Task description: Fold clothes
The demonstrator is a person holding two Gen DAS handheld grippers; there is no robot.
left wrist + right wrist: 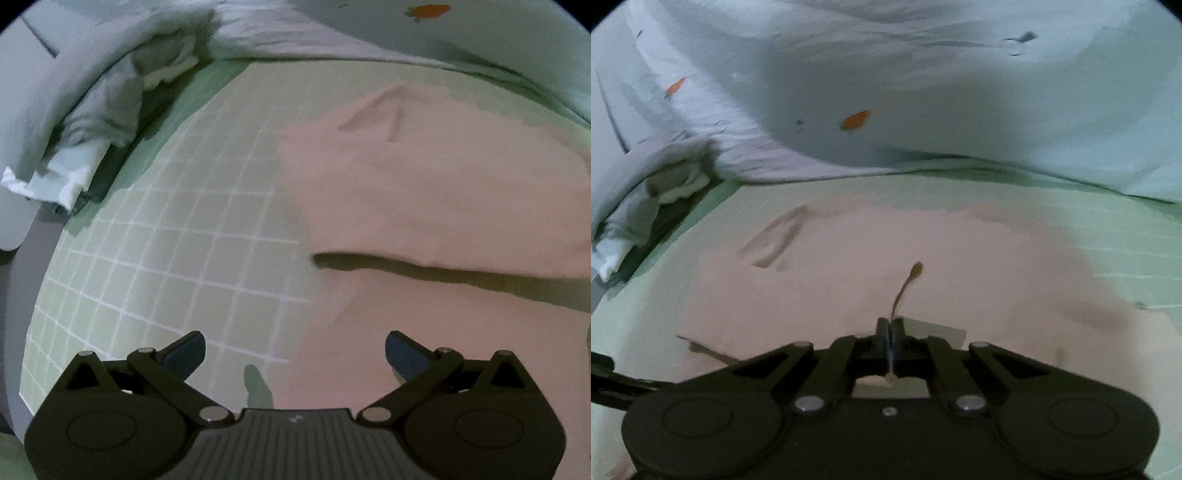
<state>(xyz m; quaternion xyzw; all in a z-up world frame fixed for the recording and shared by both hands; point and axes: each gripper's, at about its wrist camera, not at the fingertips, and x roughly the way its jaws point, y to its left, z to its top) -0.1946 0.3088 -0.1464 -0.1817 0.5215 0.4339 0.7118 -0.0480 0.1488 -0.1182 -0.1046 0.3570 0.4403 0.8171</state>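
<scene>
A pale pink garment lies on a green grid mat, with a folded layer raised over its lower part. My left gripper is open and empty, hovering over the garment's left edge. In the right wrist view the pink garment spreads flat ahead. My right gripper is shut on a pinch of the pink fabric, with a thin crease running forward from the fingertips.
A crumpled pile of grey and white clothes lies at the mat's far left; it also shows in the right wrist view. A light blue sheet with orange prints rises behind the mat.
</scene>
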